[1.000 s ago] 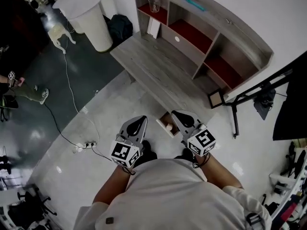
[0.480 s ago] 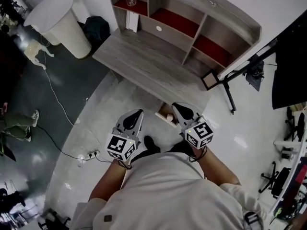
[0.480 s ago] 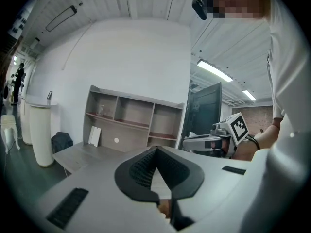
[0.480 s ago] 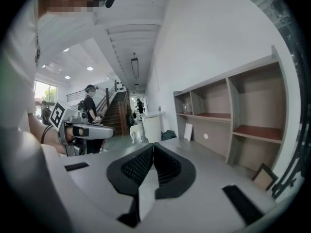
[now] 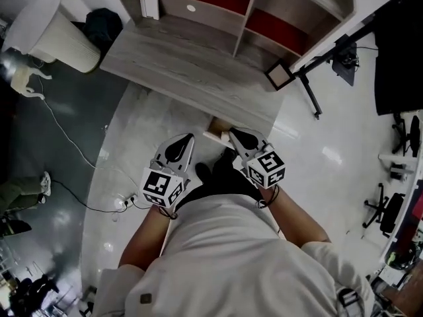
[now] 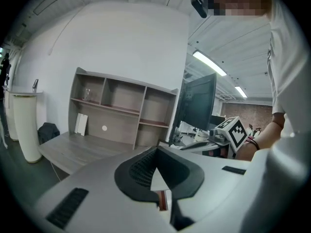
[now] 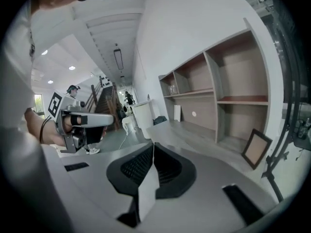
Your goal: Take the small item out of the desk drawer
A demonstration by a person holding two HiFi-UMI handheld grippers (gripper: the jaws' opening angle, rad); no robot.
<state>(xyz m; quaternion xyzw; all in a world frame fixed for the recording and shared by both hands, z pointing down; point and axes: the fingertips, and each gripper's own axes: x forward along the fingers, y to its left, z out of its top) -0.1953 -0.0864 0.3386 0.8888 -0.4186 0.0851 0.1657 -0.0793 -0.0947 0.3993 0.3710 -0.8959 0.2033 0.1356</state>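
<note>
Grey wood-grain desk (image 5: 192,58) fills the upper middle of the head view; its drawer (image 5: 214,131) shows as a pale open sliver below the front edge. The small item cannot be made out inside. The left gripper (image 5: 187,139) and right gripper (image 5: 233,135), jaws together and empty, hang near it: judging by this, the pick is not yet begun.

Desk (image 5: 185,58) grey woodgrain; shelf interiors (image 5: 281,24) red; bin (image 5: 53,32) white; shirt (image 5: 231,256) white.
</note>
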